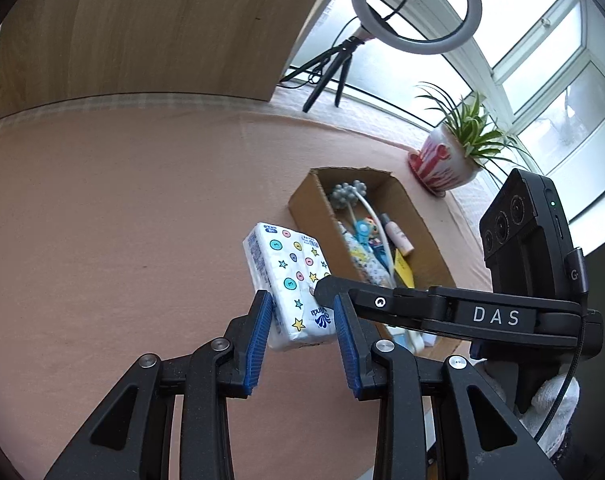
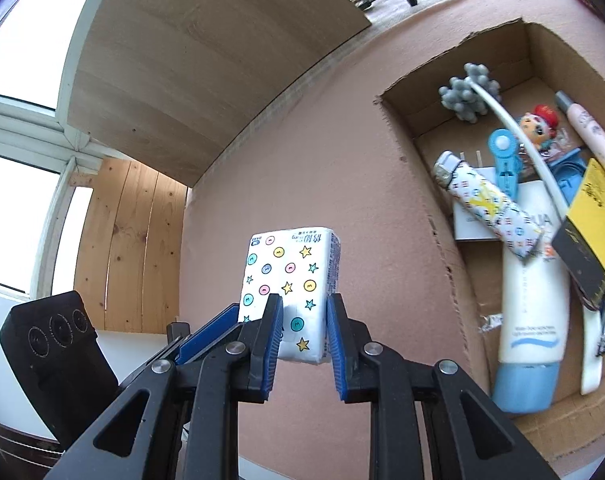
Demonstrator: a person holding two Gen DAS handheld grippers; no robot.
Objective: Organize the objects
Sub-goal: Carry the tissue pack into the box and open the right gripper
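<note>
Tissue pack [image 2: 289,292] sat between the right gripper [image 2: 302,334] pads, clamped at its near end and held off the pink tablecloth [image 2: 322,160]. Long axis ran straight out along the fingers, away from the wrist.

Left gripper [image 1: 302,336] straddled the same pack [image 1: 288,284] from its own side. Its jaws were spread, and I couldn't tell whether either pad touched, so I judged it not gripping. Right finger tip crossed in front of the pack in the left view.

Key relation: cardboard box [image 2: 438,216] lay to the right of the pack and farther out, open top up, already crowded with a lotion tube [image 2: 530,320], yellow notebook [image 2: 590,216], and a grey ball massager [image 2: 468,92]. Right hand was the one placed to carry it over; probably needs a rightward swing and a drop over the near wall.

Potted plant [image 1: 450,156] and ring light [image 1: 416,6] stood beyond the box, clear of the path.
</note>
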